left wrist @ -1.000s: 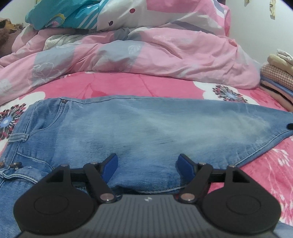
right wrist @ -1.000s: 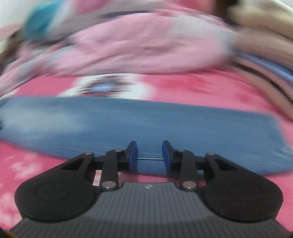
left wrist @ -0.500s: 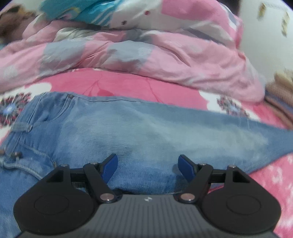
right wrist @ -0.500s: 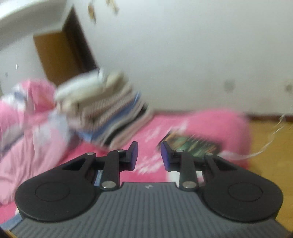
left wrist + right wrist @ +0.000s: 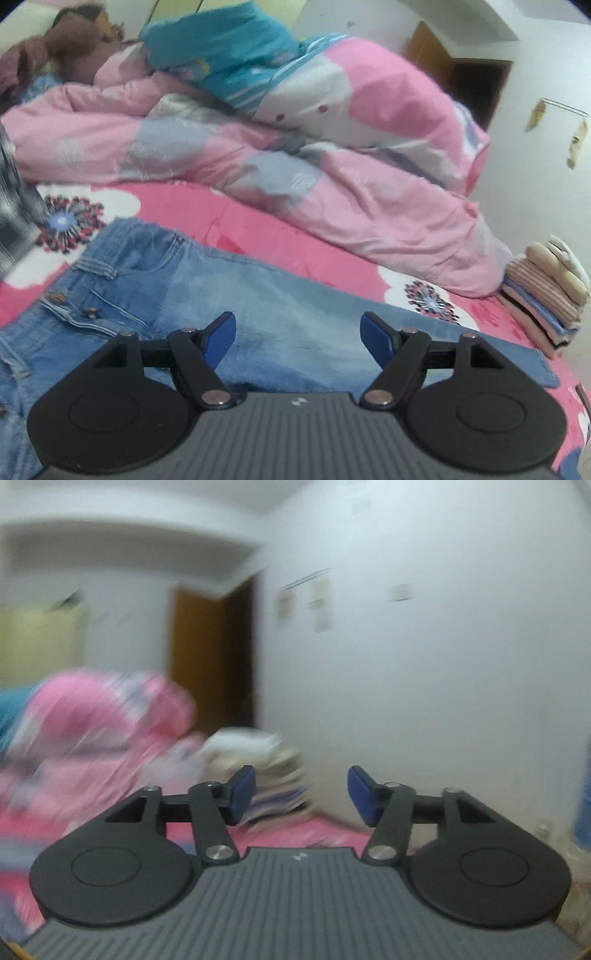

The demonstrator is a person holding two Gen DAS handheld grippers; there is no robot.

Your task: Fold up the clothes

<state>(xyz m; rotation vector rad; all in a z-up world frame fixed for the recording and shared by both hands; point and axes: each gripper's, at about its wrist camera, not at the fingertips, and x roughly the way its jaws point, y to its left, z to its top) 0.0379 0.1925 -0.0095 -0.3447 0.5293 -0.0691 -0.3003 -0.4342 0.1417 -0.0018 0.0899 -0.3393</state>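
Light blue jeans [image 5: 229,295] lie flat across the pink flowered bedsheet [image 5: 177,206], waistband at the left, legs running right. My left gripper [image 5: 297,338] hovers above the thigh area, its jaws opening a little, nothing between the blue pads. My right gripper [image 5: 301,794] is raised and points level toward the white wall, its jaws opening, with nothing between them. The right wrist view is blurred by motion and the jeans do not appear in it.
A crumpled pink quilt [image 5: 295,147] with a teal blanket [image 5: 229,55] fills the back of the bed. A stack of folded clothes [image 5: 543,288] sits at the bed's right end, also blurred [image 5: 266,771]. A brown door [image 5: 207,657] stands behind.
The right gripper swung up off the jeans toward the wall and its jaws widened. The left gripper rose and rolled, so more of the quilt and room shows.
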